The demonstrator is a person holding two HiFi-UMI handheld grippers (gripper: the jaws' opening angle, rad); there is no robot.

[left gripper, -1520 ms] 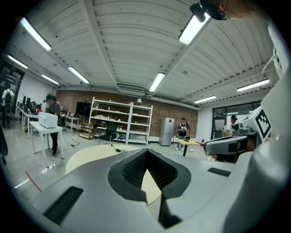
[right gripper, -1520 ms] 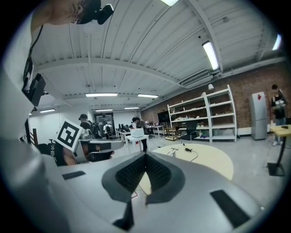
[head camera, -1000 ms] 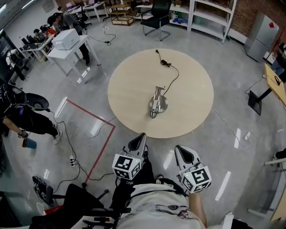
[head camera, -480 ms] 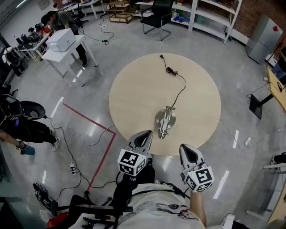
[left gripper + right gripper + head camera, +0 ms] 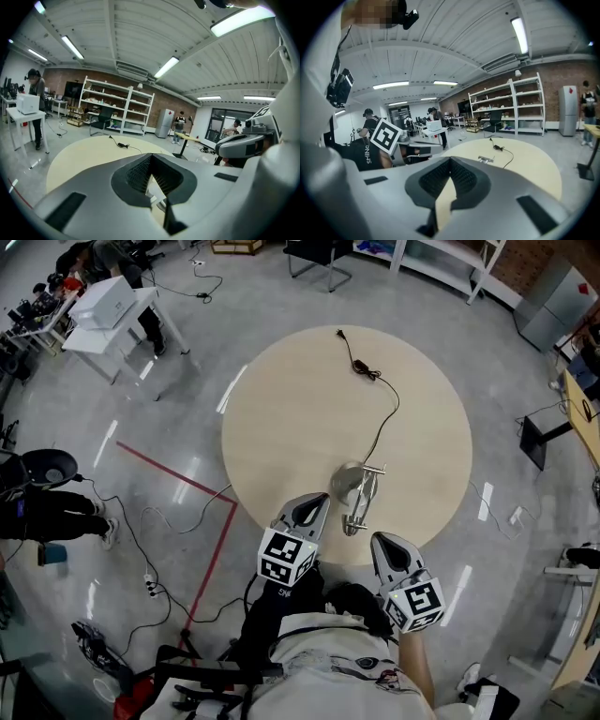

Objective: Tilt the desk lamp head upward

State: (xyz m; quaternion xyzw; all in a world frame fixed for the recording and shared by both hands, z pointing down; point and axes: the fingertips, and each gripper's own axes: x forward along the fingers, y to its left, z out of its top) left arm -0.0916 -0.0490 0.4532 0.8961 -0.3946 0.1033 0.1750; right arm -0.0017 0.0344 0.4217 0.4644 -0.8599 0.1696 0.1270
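desk lamp: near edge of round table | power cord: beyond it

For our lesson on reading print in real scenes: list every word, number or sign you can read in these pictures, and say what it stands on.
No text reads clearly.
White lettering on a bystander's black shirt: too blurred to read surely.
Print on the wearer's white shirt: too small to read.
Square markers on the cubes: black-and-white patterns, no letters or numbers.
Red mark on the grey cabinet: too small to read.
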